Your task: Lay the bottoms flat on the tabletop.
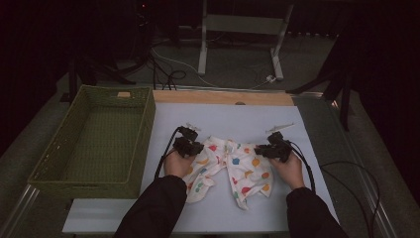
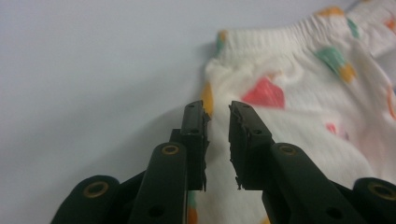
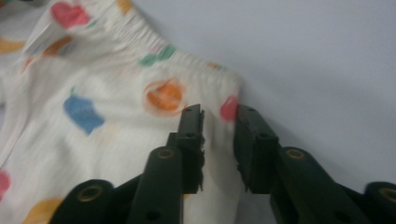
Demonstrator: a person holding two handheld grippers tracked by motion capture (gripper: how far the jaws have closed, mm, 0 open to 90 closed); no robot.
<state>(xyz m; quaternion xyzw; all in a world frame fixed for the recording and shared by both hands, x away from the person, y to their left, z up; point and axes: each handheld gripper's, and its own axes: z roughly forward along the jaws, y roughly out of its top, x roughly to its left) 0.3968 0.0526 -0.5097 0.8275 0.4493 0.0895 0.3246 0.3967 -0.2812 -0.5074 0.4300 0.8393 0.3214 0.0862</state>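
A: Where do the patterned shorts (image 1: 233, 166) lie?

B: On the pale table (image 1: 277, 213), just right of the green woven basket (image 1: 99, 141). The waistband sits toward twelve o'clock and the two legs trail toward six, so the garment lies roughly flat.

A: And the tongs?

B: The left gripper (image 2: 217, 135) sits at the waistband's nine o'clock corner and the right gripper (image 3: 219, 140) at its three o'clock corner. Both stand slightly parted, with a narrow gap between the pads; cloth lies under and behind the gaps, but the pads pinch nothing.

A: Why the two corners?

B: Probably because holding both ends of the elastic keeps the shorts spread and even. With the basket empty at nine o'clock, it looks like the place the garment is meant to go.
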